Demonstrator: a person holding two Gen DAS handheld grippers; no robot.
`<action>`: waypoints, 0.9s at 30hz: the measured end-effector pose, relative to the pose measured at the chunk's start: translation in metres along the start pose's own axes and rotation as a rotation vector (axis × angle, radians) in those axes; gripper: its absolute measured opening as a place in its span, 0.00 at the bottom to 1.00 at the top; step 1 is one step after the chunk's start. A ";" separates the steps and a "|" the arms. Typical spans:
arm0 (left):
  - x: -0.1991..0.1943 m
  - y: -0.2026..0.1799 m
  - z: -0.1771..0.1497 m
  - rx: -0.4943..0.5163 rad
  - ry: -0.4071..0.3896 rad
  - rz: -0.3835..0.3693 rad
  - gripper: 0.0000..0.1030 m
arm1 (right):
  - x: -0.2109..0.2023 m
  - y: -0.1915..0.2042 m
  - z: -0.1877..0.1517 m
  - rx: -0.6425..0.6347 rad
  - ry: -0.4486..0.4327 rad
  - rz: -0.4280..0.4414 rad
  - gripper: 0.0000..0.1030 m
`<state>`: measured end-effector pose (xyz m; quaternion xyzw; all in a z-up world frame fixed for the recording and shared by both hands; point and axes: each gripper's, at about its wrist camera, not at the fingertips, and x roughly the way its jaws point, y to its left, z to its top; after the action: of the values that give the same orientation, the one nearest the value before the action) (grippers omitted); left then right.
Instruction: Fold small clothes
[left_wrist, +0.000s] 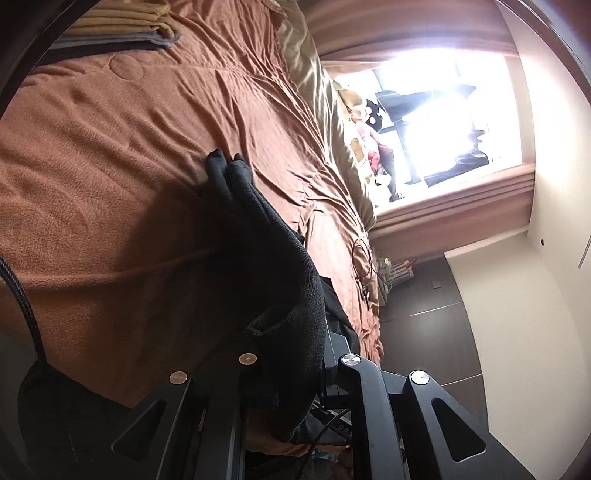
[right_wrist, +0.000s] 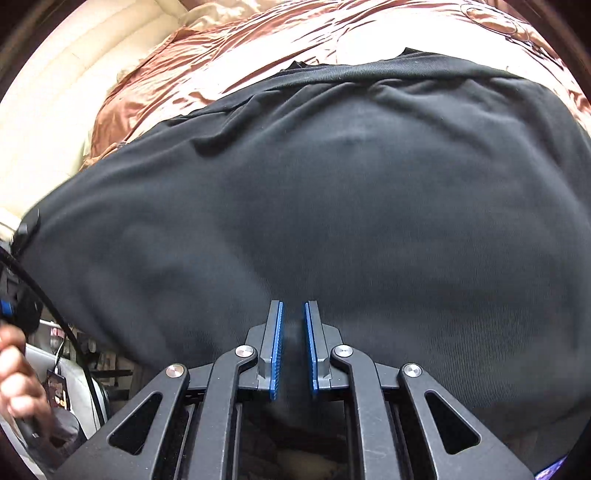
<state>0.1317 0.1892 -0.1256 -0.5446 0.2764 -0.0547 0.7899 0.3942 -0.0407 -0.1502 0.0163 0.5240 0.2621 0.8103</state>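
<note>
Both my grippers pinch soft, light cloth: left gripper (left_wrist: 291, 373) a sock (left_wrist: 258, 236), right gripper (right_wrist: 293, 347) the shirt's (right_wrist: 314, 192) near hem.

Right hand-held gripper (right_wrist: 293, 314): black angular linkage arms with round silver screw heads, two parallel fingers (right_wrist: 276, 347) faced with ribbed blue pads. Left hand-held gripper (left_wrist: 291, 387): the same black linkage and silver screws; black braided cable (left_wrist: 22, 295) alongside.

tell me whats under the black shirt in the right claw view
The brown bedspread shows past the black shirt's far edge, so it seems to lie on that. What sits directly beneath the cloth is covered.
</note>
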 end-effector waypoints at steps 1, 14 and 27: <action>0.001 -0.004 0.000 0.007 0.002 -0.002 0.13 | -0.002 0.001 -0.006 0.001 -0.006 0.004 0.08; 0.021 -0.071 -0.009 0.128 0.037 -0.044 0.13 | -0.048 -0.030 -0.043 0.049 -0.074 0.104 0.08; 0.061 -0.148 -0.038 0.275 0.111 -0.076 0.13 | -0.130 -0.093 -0.070 0.117 -0.276 0.070 0.36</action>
<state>0.1962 0.0747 -0.0261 -0.4376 0.2887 -0.1520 0.8379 0.3311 -0.1955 -0.1009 0.1176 0.4210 0.2542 0.8627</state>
